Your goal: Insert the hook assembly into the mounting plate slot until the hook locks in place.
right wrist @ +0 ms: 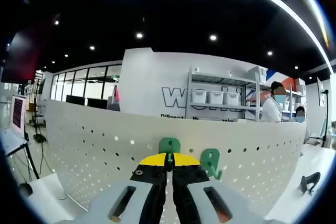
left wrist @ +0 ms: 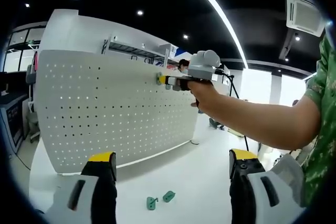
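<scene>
A white pegboard plate (left wrist: 105,108) stands upright on the white table. My right gripper (right wrist: 169,160) is shut on a green hook (right wrist: 169,145) and holds it against the board near its top edge. A second green hook (right wrist: 210,162) hangs on the board just to the right. In the left gripper view a person's hand holds that right gripper (left wrist: 167,80) at the board's upper right, with the green hook (left wrist: 159,78) at its tip. My left gripper (left wrist: 172,157) hangs back from the board, open, with nothing between its jaws. Two loose green hooks (left wrist: 152,202) (left wrist: 168,196) lie on the table below.
The person's bare forearm (left wrist: 252,121) crosses the right side of the left gripper view. Behind the board stands a shelf with white bins (right wrist: 215,97), and people (right wrist: 273,106) are at the far right. A dark object (right wrist: 310,182) lies on the floor at right.
</scene>
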`<state>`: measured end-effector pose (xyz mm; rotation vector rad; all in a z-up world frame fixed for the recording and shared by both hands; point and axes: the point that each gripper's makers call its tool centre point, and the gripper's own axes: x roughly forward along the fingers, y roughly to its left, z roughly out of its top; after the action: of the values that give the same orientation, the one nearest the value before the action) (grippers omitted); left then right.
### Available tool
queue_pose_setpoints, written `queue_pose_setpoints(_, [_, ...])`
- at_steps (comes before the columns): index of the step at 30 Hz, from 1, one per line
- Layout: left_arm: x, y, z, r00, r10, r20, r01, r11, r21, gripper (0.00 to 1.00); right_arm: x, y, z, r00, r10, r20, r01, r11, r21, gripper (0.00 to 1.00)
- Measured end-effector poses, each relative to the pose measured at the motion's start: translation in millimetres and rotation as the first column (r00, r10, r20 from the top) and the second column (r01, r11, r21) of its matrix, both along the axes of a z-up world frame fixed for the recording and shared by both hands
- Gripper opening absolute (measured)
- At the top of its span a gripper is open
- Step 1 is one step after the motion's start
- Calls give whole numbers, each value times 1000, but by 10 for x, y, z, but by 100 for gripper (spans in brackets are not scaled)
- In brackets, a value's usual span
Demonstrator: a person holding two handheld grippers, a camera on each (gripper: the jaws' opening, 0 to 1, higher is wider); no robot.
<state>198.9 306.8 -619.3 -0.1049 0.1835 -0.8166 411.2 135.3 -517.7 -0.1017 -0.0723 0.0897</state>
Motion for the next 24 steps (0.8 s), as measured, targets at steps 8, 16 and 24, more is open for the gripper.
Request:
queue_pose_setpoints(8, [-1, 4, -6, 1000, 0, -2, 0, 1000, 1, 91, 9, -15, -20, 1000, -3, -4, 3, 1000, 0, 1])
queue_pose_setpoints(16, [-1, 1, -6, 1000, -2, -2, 2, 1000, 2, 91, 36, -31, -63, 1000, -3, -16, 3, 1000, 0, 1])
queue_pose_setpoints(24, [2, 12, -21, 1000, 0, -6, 0, 1000, 1, 91, 62, -31, -76, 1000, -3, -18, 3, 1000, -2, 1])
